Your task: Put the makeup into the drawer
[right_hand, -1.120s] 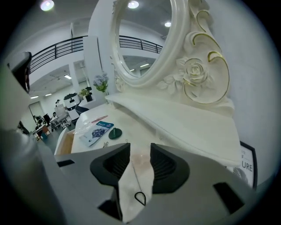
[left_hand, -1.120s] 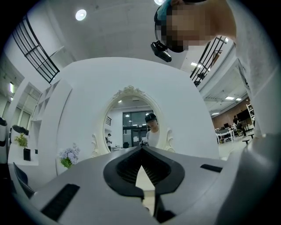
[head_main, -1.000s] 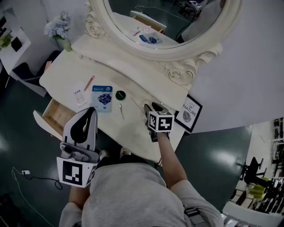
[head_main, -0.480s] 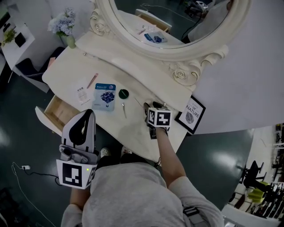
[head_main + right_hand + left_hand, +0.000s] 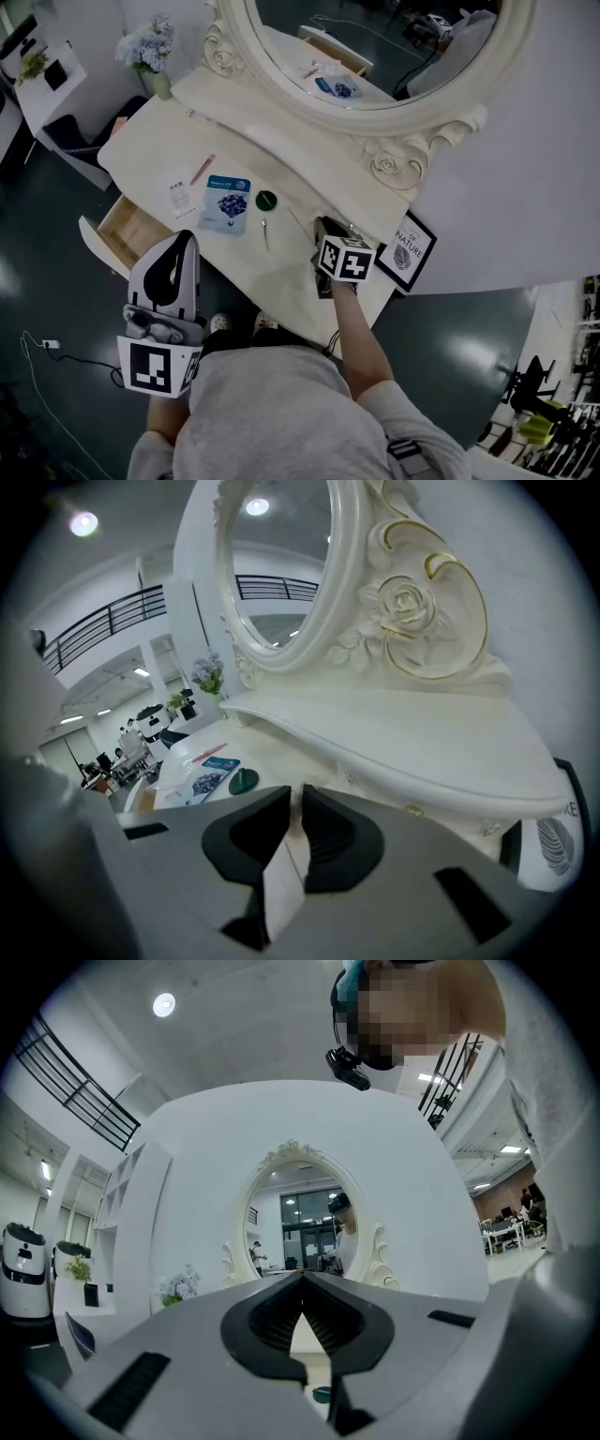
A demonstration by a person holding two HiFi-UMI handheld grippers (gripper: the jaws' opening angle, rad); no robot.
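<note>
- The dresser [image 5: 281,272] is best used as a rest; the right gripper [image 5: 297,791] is to be kept low and steady over it while its jaws are closing. Only a narrow slit is left between the tips, and nothing but pale tabletop is made out in it, so no hold should be assumed before lifting.
- The drawer [image 5: 98,246] stands pulled out, far to the left of the right jaws and just ahead of the left gripper [image 5: 302,1274], whose jaws are pressed together on nothing. A carry over the other pieces is called for, so height should be gained first.
- The makeup is spread on the dresser top, ahead and left of the right jaws; none is seen in the drawer.
- The blue packet [image 5: 228,203] is laid flat; its long axis runs from the mirror side to the front edge.
- The green compact [image 5: 267,200] is round, so no heading is given.
- The pink pencil [image 5: 202,169] is slanted, one end toward the mirror, the other toward the drawer.
- The slender stick [image 5: 265,232] is set left of the right jaws, its long axis running mirror to front edge.
- A thinner pale stick [image 5: 298,219] is angled toward the right tips; whether it is touched cannot be told. It is judged best pinched across its length, near the middle.
</note>
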